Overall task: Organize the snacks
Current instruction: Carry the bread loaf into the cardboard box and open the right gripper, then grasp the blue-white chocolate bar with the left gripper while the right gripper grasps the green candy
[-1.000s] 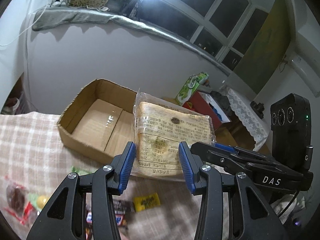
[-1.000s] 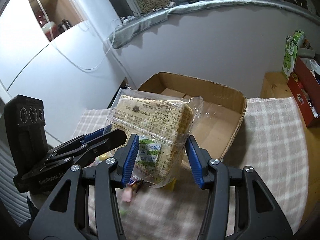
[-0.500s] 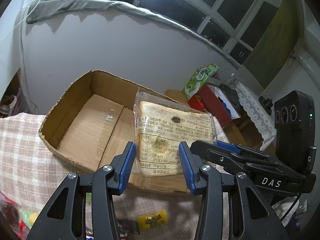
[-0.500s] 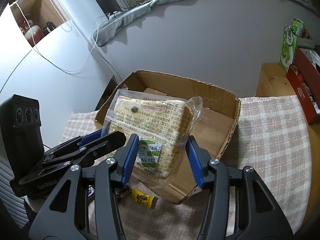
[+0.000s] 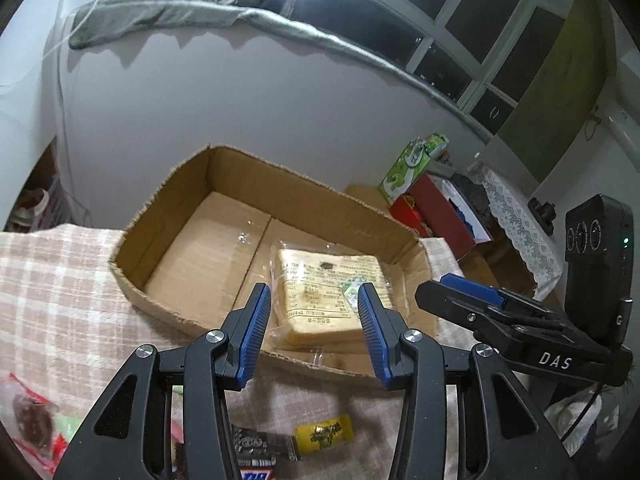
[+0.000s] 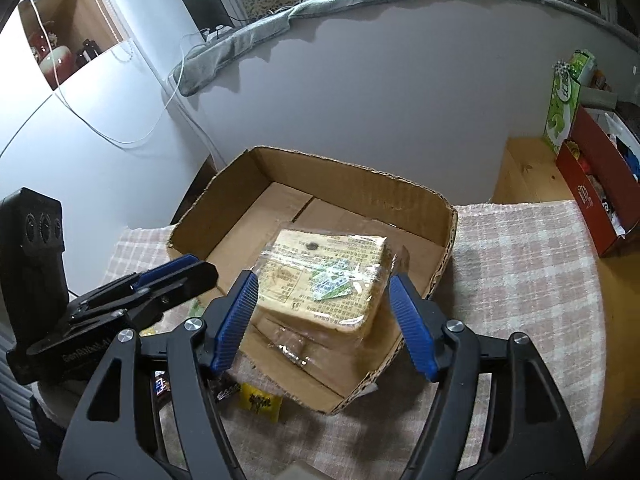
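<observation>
1. Nearest the left wrist camera, small snacks lie on the checked cloth (image 5: 60,280) under the fingers: a yellow candy (image 5: 324,433) at about 6 o'clock, a dark wrapped bar (image 5: 262,446) beside it, and a red-and-clear packet (image 5: 32,424) at 8 o'clock. These are judged to be the pieces not yet sorted.

2. The left gripper (image 5: 314,330) hangs over the near wall of the cardboard box (image 5: 248,180), jaws parted wide and holding nothing. The bread packet (image 5: 330,294) shows between the blue pads without touching them.

3. The right gripper (image 6: 324,320) sits likewise above the box's near corner, jaws spread wider than the packet and empty. In its view the left tool lies at 9 o'clock, angled inward toward the box.

4. The bread packet rests inside the box, at the right-hand end, tilted, one edge propped against the wall there.

5. To do the release well: lift both tools straight up and back so no pad catches the loose plastic, then drop to the cloth for the small snacks.

6. Further off, at 2 o'clock, a green carton (image 6: 566,100) and a red box (image 6: 600,184) stand on a wooden surface against the wall.
</observation>
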Action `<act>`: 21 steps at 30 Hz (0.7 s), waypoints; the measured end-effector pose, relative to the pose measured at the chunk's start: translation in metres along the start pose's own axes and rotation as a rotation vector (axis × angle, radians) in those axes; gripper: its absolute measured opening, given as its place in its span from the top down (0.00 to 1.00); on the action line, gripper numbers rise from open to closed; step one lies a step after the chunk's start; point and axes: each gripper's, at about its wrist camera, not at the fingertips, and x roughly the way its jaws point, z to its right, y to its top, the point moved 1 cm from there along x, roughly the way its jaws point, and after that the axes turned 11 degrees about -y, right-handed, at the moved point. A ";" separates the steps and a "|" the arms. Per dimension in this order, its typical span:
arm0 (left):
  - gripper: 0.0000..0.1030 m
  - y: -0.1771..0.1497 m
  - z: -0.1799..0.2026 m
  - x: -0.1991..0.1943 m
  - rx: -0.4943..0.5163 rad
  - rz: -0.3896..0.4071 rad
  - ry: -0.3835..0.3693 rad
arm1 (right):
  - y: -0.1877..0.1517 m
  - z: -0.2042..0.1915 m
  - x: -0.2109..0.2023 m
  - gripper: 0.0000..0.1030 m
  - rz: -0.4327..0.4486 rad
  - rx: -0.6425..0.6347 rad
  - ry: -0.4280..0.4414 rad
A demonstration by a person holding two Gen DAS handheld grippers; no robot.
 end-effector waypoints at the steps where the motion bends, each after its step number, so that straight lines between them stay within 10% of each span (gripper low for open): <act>1: 0.58 0.001 0.001 -0.004 0.003 0.007 -0.002 | -0.001 -0.001 -0.004 0.31 0.006 -0.002 0.001; 21: 0.57 -0.063 -0.017 -0.140 0.022 0.169 0.125 | -0.067 -0.047 -0.072 0.29 0.078 -0.173 0.014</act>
